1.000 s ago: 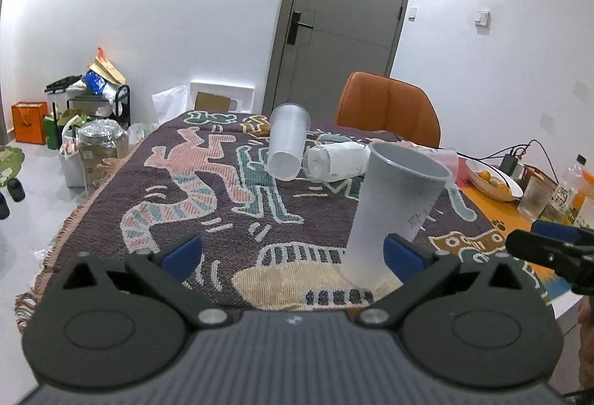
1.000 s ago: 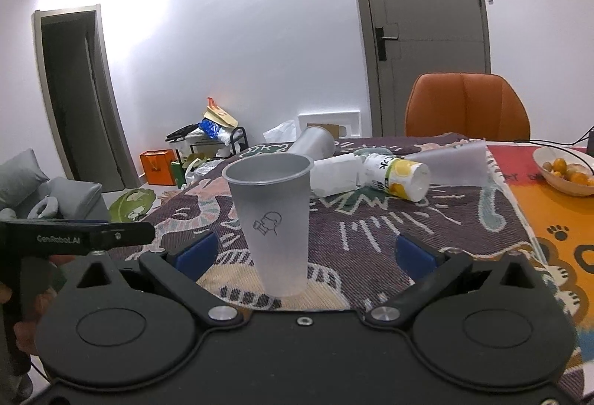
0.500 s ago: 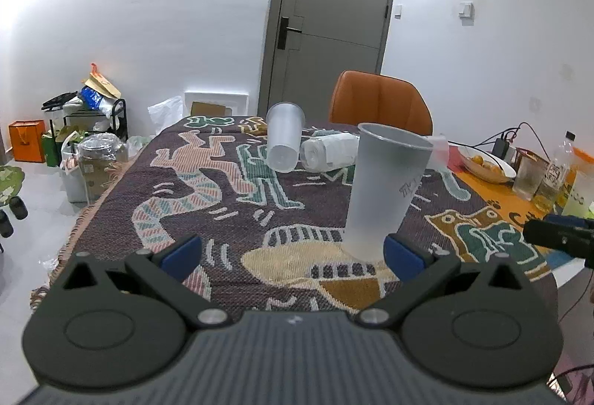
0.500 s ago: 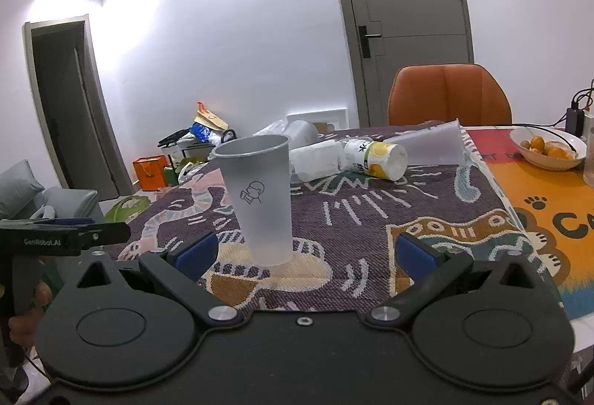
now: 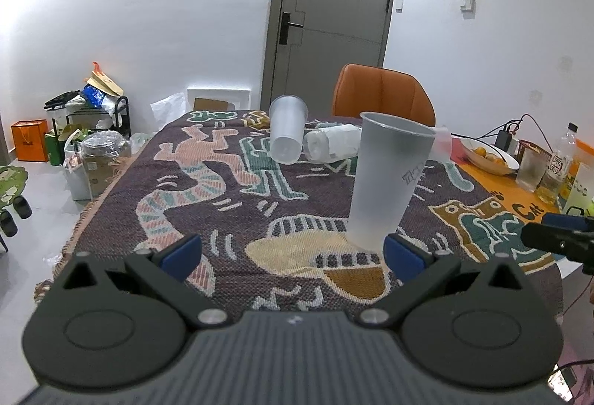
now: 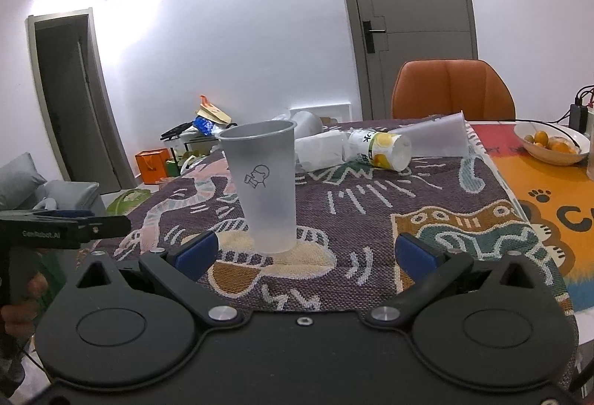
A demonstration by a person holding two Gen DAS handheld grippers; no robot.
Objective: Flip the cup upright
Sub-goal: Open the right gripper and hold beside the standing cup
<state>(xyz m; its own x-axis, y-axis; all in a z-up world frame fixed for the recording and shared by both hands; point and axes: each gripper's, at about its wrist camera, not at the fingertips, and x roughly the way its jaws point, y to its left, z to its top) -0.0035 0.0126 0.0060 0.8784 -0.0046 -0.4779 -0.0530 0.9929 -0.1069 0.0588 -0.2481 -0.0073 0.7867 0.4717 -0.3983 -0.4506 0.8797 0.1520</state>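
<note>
Cup first: the tall frosted translucent plastic cup (image 6: 264, 184) stands mouth-up on the patterned woven table cloth (image 5: 208, 182), so we judge the flip done. In the right wrist view it sits at about ten o'clock of centre, beyond the left blue pad; in the left wrist view at about two o'clock, just past the right pad.

Working down in size, the cloth is soft and uneven, and we think a light, top-heavy cup could topple from a nudge or a tug on it. A second frosted plastic cup (image 5: 286, 129) lies on its side at twelve o'clock, beside a crumpled white tissue pack (image 5: 332, 142) and a yellow-labelled bottle (image 6: 382, 149); a rolling one could strike it.

Our right gripper (image 6: 304, 252) has its fingers wide apart, holding nothing. Our left gripper (image 5: 293, 251) is likewise spread and empty, its right pad near the base, so a careless sideways move could clip it.
</note>
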